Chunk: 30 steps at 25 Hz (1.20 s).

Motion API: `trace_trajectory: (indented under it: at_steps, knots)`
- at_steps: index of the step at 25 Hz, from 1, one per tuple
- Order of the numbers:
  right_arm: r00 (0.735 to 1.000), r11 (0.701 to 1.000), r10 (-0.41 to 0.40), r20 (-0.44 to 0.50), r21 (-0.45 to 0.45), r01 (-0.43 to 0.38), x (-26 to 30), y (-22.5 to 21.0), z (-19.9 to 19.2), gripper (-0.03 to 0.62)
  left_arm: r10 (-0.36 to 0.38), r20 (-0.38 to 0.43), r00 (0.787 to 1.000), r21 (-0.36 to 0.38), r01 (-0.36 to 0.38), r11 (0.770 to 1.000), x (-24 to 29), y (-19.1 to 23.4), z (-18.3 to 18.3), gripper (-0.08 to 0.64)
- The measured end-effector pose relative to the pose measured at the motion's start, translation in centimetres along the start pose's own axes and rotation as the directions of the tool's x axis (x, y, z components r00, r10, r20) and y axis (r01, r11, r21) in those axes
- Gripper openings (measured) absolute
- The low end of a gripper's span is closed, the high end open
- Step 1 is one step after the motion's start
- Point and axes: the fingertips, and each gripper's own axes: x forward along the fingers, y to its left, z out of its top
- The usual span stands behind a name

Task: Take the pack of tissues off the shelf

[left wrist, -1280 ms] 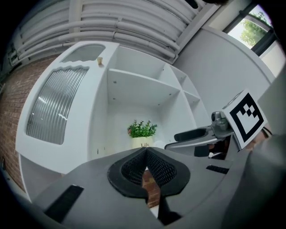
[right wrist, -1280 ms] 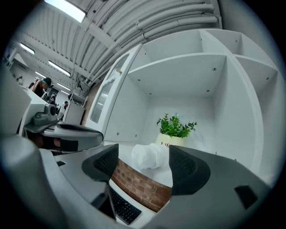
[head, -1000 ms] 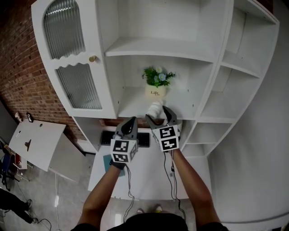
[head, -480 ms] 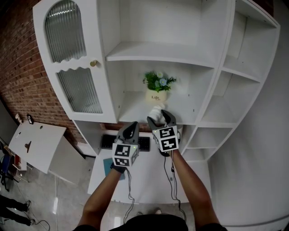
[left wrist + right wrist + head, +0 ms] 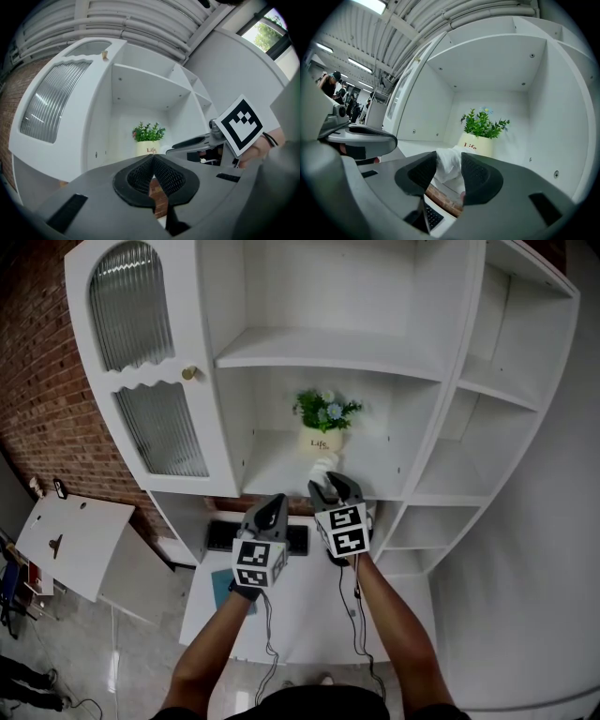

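The pack of tissues [image 5: 324, 465] is a small white soft pack at the front edge of the middle shelf [image 5: 272, 465], in front of a potted plant [image 5: 320, 439]. My right gripper [image 5: 330, 484] reaches level to it. Its jaws have just been closing, and in the right gripper view the pack of tissues [image 5: 449, 164] sits pinched between the two dark pads of the right gripper [image 5: 449, 174]. My left gripper [image 5: 270, 502] hangs a little lower and to the left, off the shelf. In its own view the left gripper [image 5: 153, 173] is shut with nothing in it.
The white cabinet has a ribbed glass door [image 5: 150, 381] at the left and open compartments at the right. The plant pot [image 5: 480, 140] stands just behind the pack. Below the shelf lie a dark keyboard [image 5: 220, 535] and a white desk top [image 5: 309, 606].
The right gripper's jaws have drawn in from wide open onto the white pack. Both hands have stayed nearly where they were.
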Motion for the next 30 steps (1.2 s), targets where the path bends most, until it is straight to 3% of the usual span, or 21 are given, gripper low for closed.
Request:
trace_trajectory:
  at_steps: [15,24,30]
  knots:
    - [0.999,1.0,0.003,0.042,0.008,-0.003,-1.7,-0.1,1.3,0.164,0.008,0.014,1.0,0.018,-0.008,1.0,-0.6,-0.1,0.7,0.017]
    - [0.995,1.0,0.01,0.103,0.022,-0.012,-6.0,0.2,3.1,0.163,-0.003,0.026,1.0,0.019,0.002,1.0,-1.5,-1.3,1.2,0.017]
    - [0.988,0.998,0.024,0.155,0.059,-0.033,-10.2,0.5,4.2,0.163,-0.008,0.008,1.0,-0.041,0.009,0.999,-3.5,-2.2,1.6,0.017]
